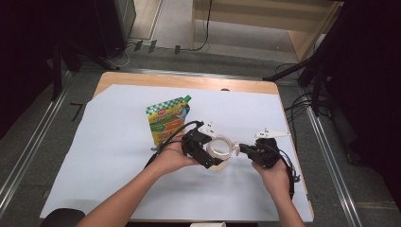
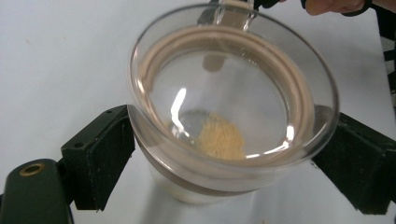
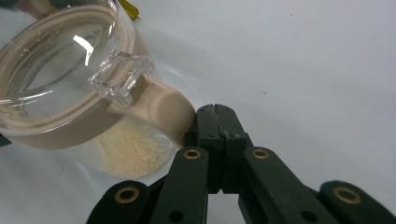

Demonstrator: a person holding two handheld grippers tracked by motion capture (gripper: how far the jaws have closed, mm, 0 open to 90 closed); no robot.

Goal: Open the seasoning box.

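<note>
My left gripper (image 2: 224,186) clamps its fingers (image 2: 100,156) around the clear jar (image 1: 218,152), which stands on the tabletop (image 1: 104,156). My right gripper (image 3: 217,122) has fingers closed on nothing, pressed beside the beige latch (image 3: 161,109). Risk, as I judge it: pushing the latch could tilt the jar and shift the powder (image 2: 220,138). The left gripper view looks through the lid; farther off, the high view shows a pouch (image 1: 168,119).

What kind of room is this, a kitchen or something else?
Probably a recording lab or workshop, not a kitchen. A wooden table covered with a white sheet stands on grey floor, loose cables trail around it, dark stands flank it, and hands work a clear jar.
</note>
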